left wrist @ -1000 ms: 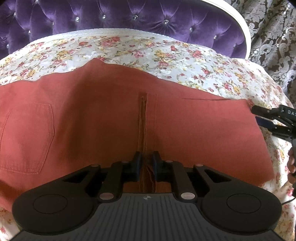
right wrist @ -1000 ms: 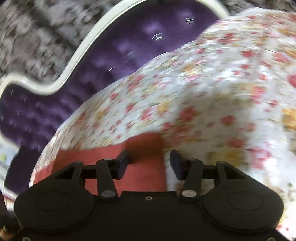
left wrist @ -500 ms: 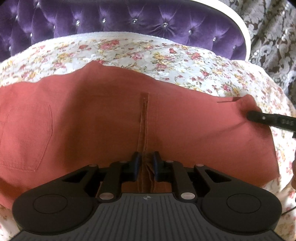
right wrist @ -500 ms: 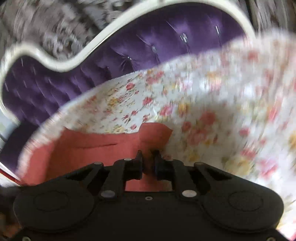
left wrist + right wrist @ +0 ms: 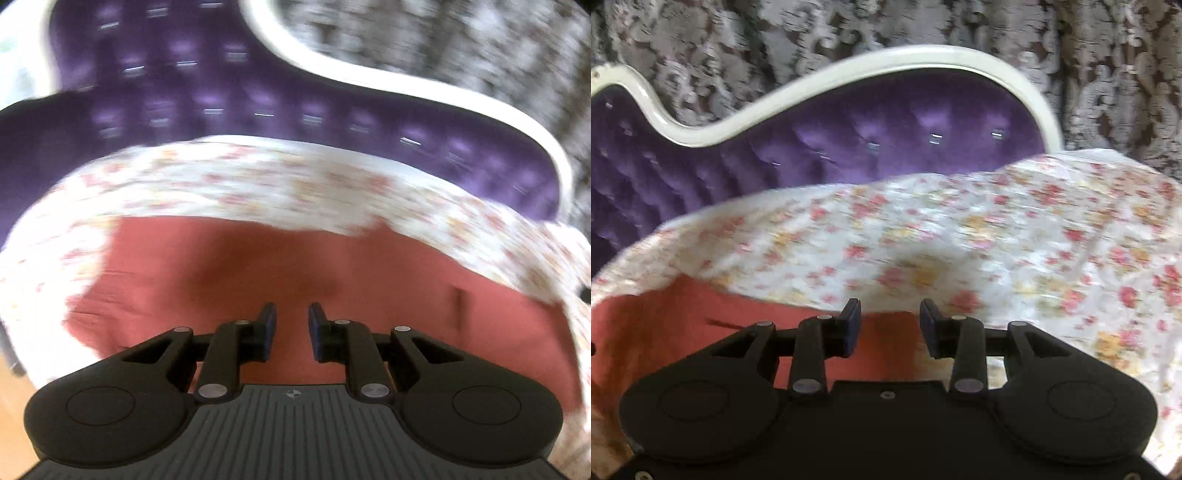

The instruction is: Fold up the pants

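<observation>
The rust-red pants (image 5: 258, 266) lie spread on a floral bedsheet (image 5: 258, 184); this left wrist view is smeared by motion. My left gripper (image 5: 291, 317) hovers over the cloth with its jaws opening, and I see flat fabric through the gap, none of it pinched. In the right wrist view an end of the pants (image 5: 701, 325) reaches under my right gripper (image 5: 889, 314). Its jaws are opening too, and the pads stand clear of the red corner below them.
A purple tufted headboard (image 5: 886, 147) with a curved white frame (image 5: 849, 70) rises behind the bed. Grey patterned wall covering (image 5: 1108, 74) fills the background. A strip of wooden floor (image 5: 14, 424) shows at the lower left of the left wrist view.
My left gripper let go of the pants' centre seam, rose and swung sideways, jaws parting. My right gripper pinched the pants' corner half a second ago and has now released it and lifted.
</observation>
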Action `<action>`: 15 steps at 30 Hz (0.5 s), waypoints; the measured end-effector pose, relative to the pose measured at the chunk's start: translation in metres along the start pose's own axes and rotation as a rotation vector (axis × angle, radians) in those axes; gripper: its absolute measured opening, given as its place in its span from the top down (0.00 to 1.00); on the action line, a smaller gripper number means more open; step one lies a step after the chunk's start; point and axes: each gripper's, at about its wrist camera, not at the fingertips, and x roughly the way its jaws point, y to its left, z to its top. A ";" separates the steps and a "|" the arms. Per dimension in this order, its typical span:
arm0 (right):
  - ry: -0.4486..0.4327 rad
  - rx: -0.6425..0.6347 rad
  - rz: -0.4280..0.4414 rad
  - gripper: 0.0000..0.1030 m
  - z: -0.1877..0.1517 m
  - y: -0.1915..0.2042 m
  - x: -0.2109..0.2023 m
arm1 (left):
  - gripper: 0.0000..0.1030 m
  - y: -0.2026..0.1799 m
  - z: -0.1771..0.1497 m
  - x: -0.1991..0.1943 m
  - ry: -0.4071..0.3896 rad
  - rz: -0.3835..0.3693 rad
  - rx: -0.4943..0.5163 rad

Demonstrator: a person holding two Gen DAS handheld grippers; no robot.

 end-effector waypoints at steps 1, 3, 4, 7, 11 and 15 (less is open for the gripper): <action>0.003 0.002 0.033 0.54 0.002 0.008 0.000 | 0.82 0.017 0.002 0.002 0.002 0.034 -0.031; 0.022 -0.002 0.108 0.54 0.005 0.026 0.006 | 0.82 0.048 0.003 0.005 0.005 0.068 -0.091; 0.031 -0.008 0.138 0.54 0.006 0.036 0.009 | 0.82 0.065 0.001 0.007 0.015 0.070 -0.136; 0.060 -0.044 0.213 0.54 0.003 0.067 0.019 | 0.82 0.097 -0.010 0.005 0.020 0.052 -0.236; 0.105 -0.119 0.285 0.54 -0.003 0.109 0.031 | 0.81 0.118 -0.032 0.004 0.016 0.041 -0.296; 0.143 -0.168 0.330 0.54 -0.010 0.135 0.038 | 0.81 0.125 -0.045 0.009 0.020 0.015 -0.319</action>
